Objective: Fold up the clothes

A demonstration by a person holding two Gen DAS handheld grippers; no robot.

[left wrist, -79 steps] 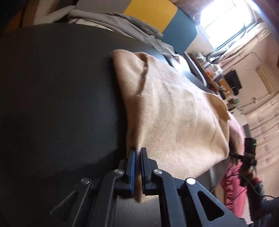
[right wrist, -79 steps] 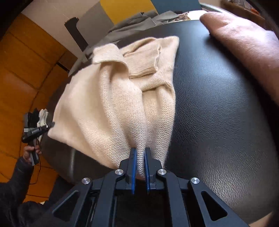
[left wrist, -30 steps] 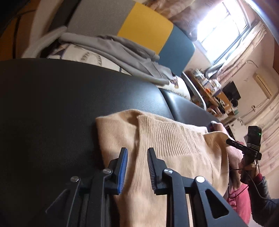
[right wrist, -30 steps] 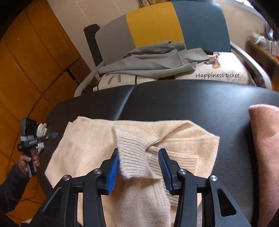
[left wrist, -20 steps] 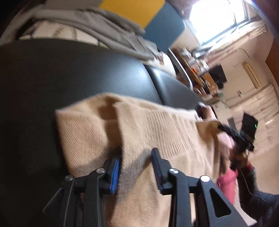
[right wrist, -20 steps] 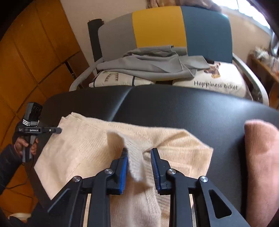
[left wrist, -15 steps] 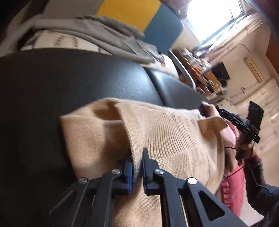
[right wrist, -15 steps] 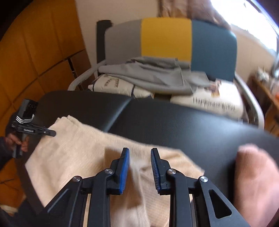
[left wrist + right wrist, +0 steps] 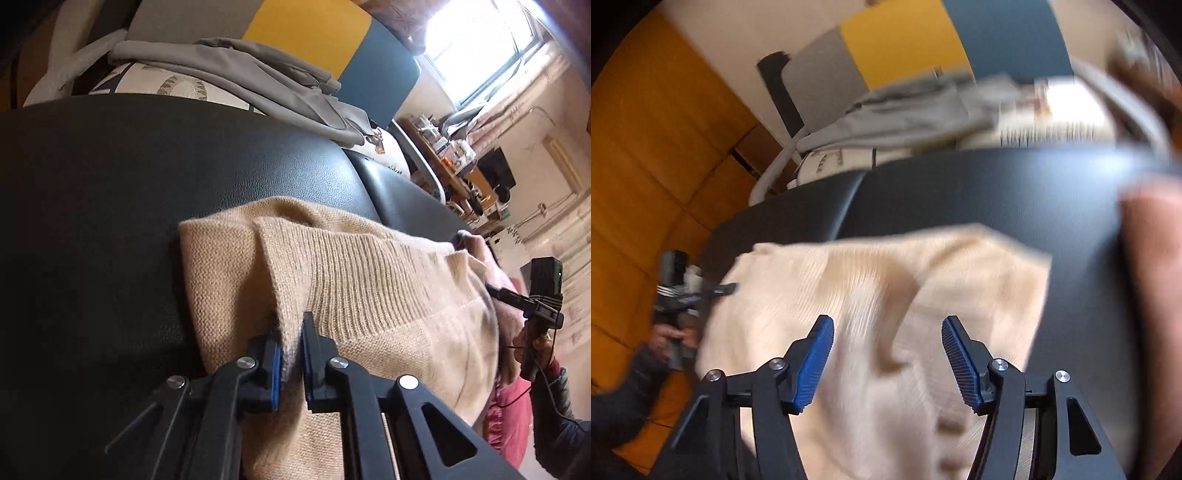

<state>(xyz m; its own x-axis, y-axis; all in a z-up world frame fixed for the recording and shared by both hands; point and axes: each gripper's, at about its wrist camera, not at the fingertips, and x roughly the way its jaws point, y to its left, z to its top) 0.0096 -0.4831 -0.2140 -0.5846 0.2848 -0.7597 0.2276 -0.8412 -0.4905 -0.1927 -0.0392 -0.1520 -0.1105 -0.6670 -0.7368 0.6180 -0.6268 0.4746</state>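
Note:
A beige knit sweater (image 9: 369,295) lies folded on a black padded table (image 9: 110,203). My left gripper (image 9: 291,339) is shut on the sweater's ribbed hem edge near its left corner. In the right wrist view the sweater (image 9: 849,295) is blurred by motion and lies below my right gripper (image 9: 886,343), which is open wide and holds nothing. The right gripper also shows at the sweater's far side in the left wrist view (image 9: 532,295).
A folded pink garment (image 9: 1152,277) lies on the table to the right of the sweater. Behind the table stands a grey, yellow and blue chair (image 9: 314,40) with grey clothing (image 9: 258,81) and a printed cushion. An orange wall panel (image 9: 646,166) is at left.
Both grippers carried the sweater's near edge forward, folding it. The left gripper opened, then shut again on the ribbed hem. The right gripper let go and now stands wide open, moving.

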